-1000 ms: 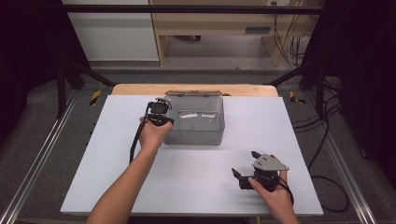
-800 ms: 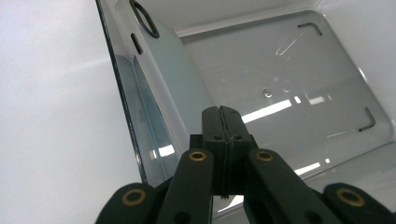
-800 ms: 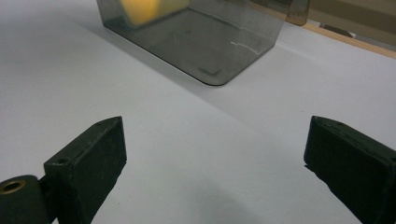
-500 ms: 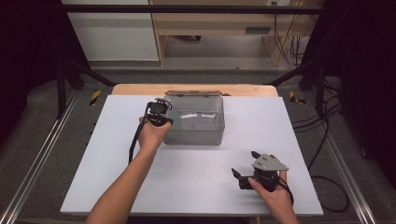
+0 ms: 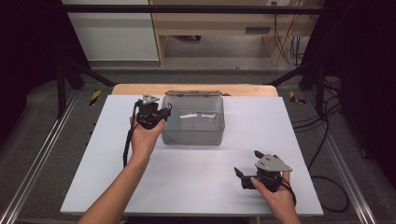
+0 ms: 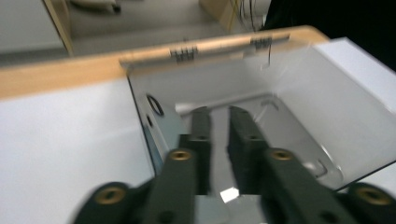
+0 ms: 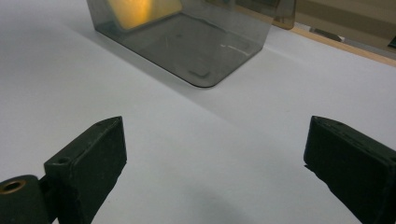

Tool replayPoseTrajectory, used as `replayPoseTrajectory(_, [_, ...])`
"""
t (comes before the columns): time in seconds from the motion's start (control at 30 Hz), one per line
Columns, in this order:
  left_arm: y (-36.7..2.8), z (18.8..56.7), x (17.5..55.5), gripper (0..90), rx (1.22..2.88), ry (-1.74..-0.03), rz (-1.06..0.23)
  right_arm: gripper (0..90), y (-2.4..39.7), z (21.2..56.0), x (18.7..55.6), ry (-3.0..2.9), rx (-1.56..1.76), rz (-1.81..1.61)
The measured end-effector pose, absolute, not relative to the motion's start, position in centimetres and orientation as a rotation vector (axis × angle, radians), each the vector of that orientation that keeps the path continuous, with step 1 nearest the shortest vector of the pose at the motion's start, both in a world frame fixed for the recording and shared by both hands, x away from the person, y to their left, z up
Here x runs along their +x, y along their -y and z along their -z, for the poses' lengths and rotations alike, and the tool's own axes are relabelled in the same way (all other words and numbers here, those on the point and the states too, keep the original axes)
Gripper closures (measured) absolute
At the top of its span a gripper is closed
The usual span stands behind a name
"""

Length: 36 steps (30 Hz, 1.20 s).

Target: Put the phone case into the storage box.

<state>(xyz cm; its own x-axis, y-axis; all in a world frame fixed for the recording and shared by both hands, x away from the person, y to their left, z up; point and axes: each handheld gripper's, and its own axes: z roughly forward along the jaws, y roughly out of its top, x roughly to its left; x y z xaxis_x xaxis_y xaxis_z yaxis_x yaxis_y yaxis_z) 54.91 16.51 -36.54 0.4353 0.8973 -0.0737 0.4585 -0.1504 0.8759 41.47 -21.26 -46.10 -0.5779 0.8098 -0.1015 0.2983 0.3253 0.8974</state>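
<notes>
This looks like a lab or workshop rigged for recording. A white tabletop (image 5: 196, 186) lies on a wooden bench (image 5: 140, 88) inside a dark metal frame (image 5: 70, 70), with aluminium rails (image 5: 32, 172) along both sides. Black cables (image 5: 327, 140) trail over the grey carpeted floor (image 5: 233, 74). Behind stand a pale wooden workbench (image 5: 210, 18) and a white cabinet (image 5: 112, 32).

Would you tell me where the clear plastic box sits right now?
In the high view, the clear box sits at the table's far middle, with the left gripper at its left wall.
</notes>
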Motion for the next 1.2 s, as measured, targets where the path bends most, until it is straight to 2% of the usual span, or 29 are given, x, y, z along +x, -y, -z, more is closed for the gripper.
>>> replayPoseTrajectory(0.1, [-17.3,36.2,53.9,45.9,1.719,-1.132,-0.682,6.2,21.5,46.0,41.4,-2.024,0.983,-1.225])
replayPoseTrajectory(0.17, [-18.0,35.9,53.2,32.9,1.681,-1.114,-0.705,6.2,21.6,45.9,41.4,-2.01,0.981,-1.229])
replayPoseTrajectory(0.33, [-19.6,35.8,51.5,10.8,1.636,-1.048,-0.741,5.9,21.9,45.8,41.4,-1.99,0.993,-1.237])
replayPoseTrajectory(0.43, [-20.6,36.0,50.5,5.0,1.607,-1.037,-0.732,5.9,22.0,45.8,41.4,-1.982,1.001,-1.236])
replayPoseTrajectory(0.7, [-23.5,37.0,48.3,2.8,1.541,-1.031,-0.705,5.8,22.2,45.9,41.4,-1.966,1.015,-1.233])
replayPoseTrajectory(1.0, [-26.6,38.8,45.7,2.7,1.538,-0.984,-0.767,5.9,22.7,45.8,41.5,-1.916,1.006,-1.268])
replayPoseTrajectory(1.2, [-29.1,40.9,44.1,2.7,1.512,-1.003,-0.759,5.6,23.1,45.8,41.5,-1.852,0.978,-1.322])
